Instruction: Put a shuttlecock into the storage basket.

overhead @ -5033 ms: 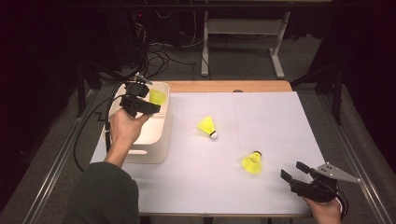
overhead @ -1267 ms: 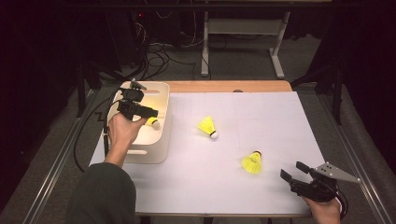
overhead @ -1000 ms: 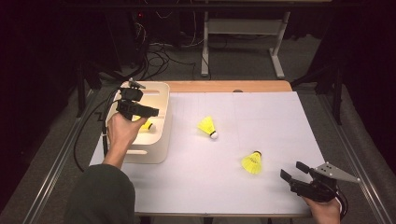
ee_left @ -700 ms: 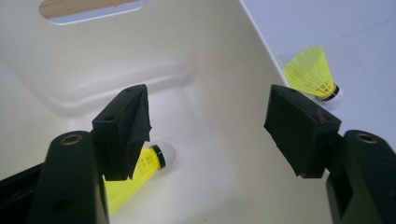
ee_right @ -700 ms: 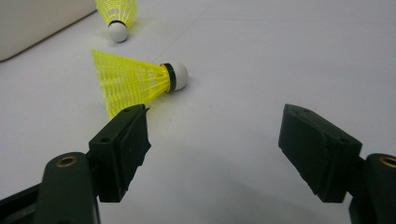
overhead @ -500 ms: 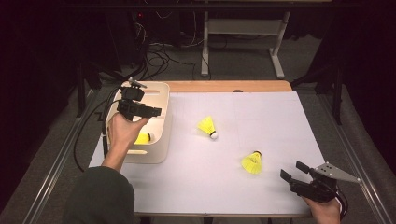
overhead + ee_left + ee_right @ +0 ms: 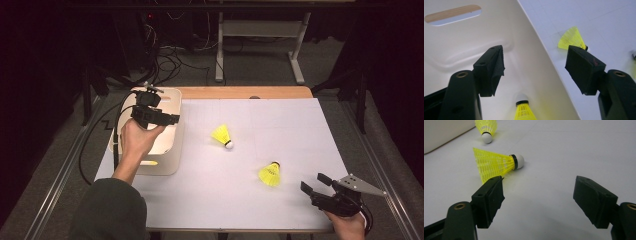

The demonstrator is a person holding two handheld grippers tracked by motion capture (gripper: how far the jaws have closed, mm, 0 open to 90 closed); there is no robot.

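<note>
The left gripper [image 7: 159,119] is held up over the cream bin [image 7: 170,150] at the left side of the table [image 7: 300,130]. Its jaws are spread wide and hold nothing. In the left gripper view, a yellow shuttlecock in the bin [image 7: 524,110] lies on the bin floor, right under the jaws, with its white tip pointing away from the camera. From the high view, a bit of yellow shows low in the bin by the person's wrist.

Two more shuttlecocks lie on the white table. The middle shuttlecock [image 7: 221,135] is near the bin, on its side. The near shuttlecock [image 7: 270,174] lies closer to the right gripper [image 7: 314,184], also on its side.

The right gripper rests low at the front right corner of the table. Its jaws are wide apart and empty too. In the right gripper view, the near shuttlecock [image 7: 496,163] lies just ahead of them.
</note>
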